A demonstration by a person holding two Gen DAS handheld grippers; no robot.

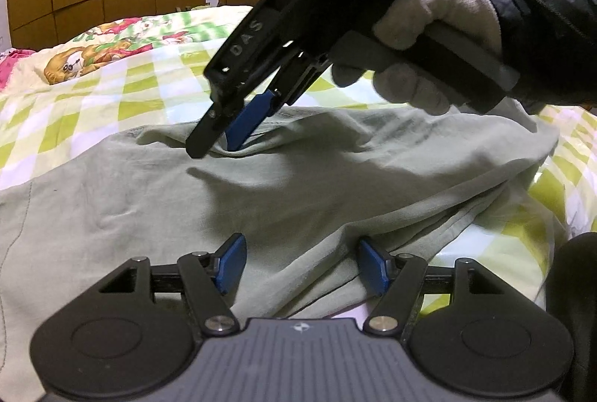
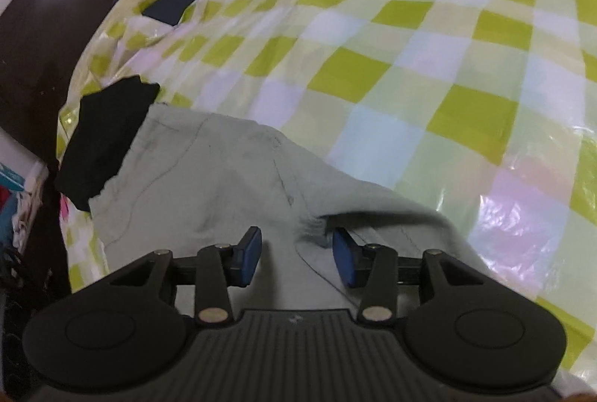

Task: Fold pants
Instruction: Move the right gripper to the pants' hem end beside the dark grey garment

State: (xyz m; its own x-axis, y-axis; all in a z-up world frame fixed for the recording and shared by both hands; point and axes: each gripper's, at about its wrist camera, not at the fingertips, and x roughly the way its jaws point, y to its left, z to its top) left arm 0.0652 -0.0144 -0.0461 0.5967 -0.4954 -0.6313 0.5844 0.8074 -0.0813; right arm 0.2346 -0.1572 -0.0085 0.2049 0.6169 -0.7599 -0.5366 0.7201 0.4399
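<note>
left fingers: the left gripper has its blue pads spread pretty wide, nothing pinched, just hanging over the cloth near its folded edge

right fingers: the right gripper is about half open, blue pads either side of a little raised ridge of fabric; from the left wrist view the tips are poked down into a crease, and I honestly can't tell if they're squeezing it or just resting there

pants: the pale green pants are spread across the bed, rumpled, right under both pairs of fingers, with layered folded edges running toward the right side

hand: a light-gloved hand with a dark sleeve is holding the right one

bed: green-and-white checked cover, shiny like plastic; the pants sit toward its near edge, with a black cloth touching their far-left corner
</note>
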